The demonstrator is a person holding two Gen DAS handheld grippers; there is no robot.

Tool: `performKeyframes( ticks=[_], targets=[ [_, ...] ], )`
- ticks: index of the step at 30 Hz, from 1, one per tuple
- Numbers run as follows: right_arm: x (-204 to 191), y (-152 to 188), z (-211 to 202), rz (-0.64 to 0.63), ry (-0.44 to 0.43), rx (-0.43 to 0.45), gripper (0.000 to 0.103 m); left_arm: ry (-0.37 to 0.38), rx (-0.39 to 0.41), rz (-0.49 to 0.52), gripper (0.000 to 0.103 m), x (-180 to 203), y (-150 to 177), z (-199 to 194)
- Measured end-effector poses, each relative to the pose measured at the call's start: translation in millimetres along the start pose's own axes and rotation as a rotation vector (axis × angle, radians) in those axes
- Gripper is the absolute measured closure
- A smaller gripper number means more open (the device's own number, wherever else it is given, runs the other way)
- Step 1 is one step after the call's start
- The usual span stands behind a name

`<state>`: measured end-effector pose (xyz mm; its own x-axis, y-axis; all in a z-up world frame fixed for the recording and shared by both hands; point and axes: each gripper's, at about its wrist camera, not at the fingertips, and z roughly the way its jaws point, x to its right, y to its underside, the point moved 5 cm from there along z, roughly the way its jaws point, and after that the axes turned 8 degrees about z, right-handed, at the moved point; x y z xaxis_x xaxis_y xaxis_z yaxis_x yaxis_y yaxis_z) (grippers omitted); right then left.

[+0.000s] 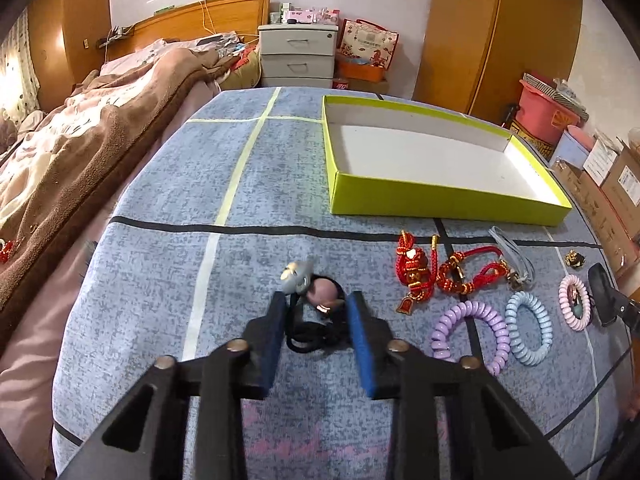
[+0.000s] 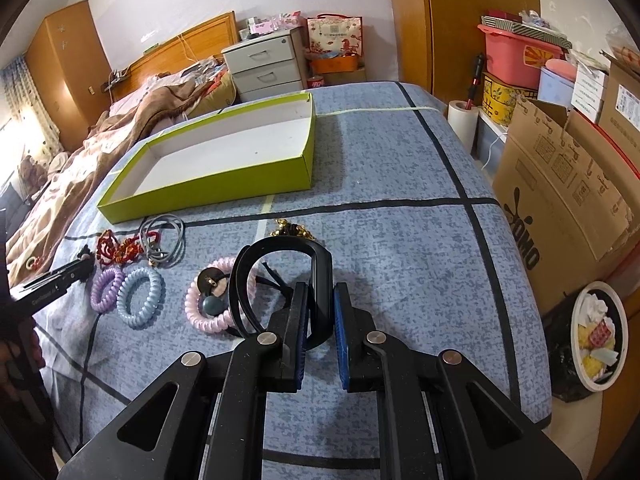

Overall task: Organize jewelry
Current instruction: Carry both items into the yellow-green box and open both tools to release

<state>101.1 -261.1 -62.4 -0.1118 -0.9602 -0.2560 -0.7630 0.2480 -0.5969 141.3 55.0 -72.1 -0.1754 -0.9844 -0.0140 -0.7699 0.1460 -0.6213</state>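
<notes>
My left gripper (image 1: 317, 300) points down at the blue cloth and stands open. Black hair ties (image 1: 316, 334) with a pink charm (image 1: 322, 294) and a grey charm (image 1: 296, 274) lie between its blue pads. My right gripper (image 2: 320, 292) is shut on one end of a black headband (image 2: 280, 244), which arches up to the left. To its left lie a pink coil tie (image 2: 216, 300), a blue coil (image 2: 140, 296) and a purple coil (image 2: 106, 288). Red knotted charms (image 1: 414, 276), a red bracelet (image 1: 468, 274) and a grey cord (image 1: 512, 256) lie before the empty green box (image 1: 440, 196).
A gold chain (image 2: 292, 230) lies just beyond the headband. A bed with a brown blanket (image 1: 80, 152) runs along the table's left side. Cardboard boxes (image 2: 560, 184) and a rubbish bin (image 2: 596, 336) stand off the right edge. White drawers (image 1: 296, 54) are behind.
</notes>
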Motion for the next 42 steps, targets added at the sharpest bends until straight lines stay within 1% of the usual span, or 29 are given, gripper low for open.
performKeyframes(
  ticks=[1, 3, 5, 7, 12, 18, 27, 33, 42],
  targets=[
    [0, -1, 0, 0.002, 0.0, 0.001, 0.09, 0.003, 0.002, -0.005, 0.079, -1, 0, 0],
    [-1, -2, -1, 0.001, 0.001, 0.003, 0.09, -0.005, 0.003, -0.002, 0.084, -2, 0, -1],
    [-1, -3, -2, 0.002, -0.003, 0.008, 0.09, -0.006, 0.006, -0.006, 0.086, -3, -1, -1],
    [-4, -3, -4, -0.001, 0.0, 0.014, 0.09, -0.004, 0.01, -0.005, 0.087, -4, -2, -2],
    [-7, -8, -9, -0.001, -0.008, 0.031, 0.09, 0.004, 0.059, -0.016, 0.087, -5, -9, -14],
    [-15, -18, -18, -0.015, -0.019, 0.056, 0.09, 0.004, 0.109, 0.005, 0.087, -3, -22, -31],
    [-33, -51, -20, -0.039, -0.023, 0.088, 0.09, 0.051, 0.134, 0.005, 0.087, 3, -56, -33],
    [-46, -82, -5, -0.059, -0.021, 0.088, 0.09, 0.069, 0.131, 0.025, 0.087, 11, -83, -21],
    [-57, -122, 44, -0.071, 0.016, 0.041, 0.09, 0.1, 0.108, 0.023, 0.087, 20, -117, 11]
  ],
)
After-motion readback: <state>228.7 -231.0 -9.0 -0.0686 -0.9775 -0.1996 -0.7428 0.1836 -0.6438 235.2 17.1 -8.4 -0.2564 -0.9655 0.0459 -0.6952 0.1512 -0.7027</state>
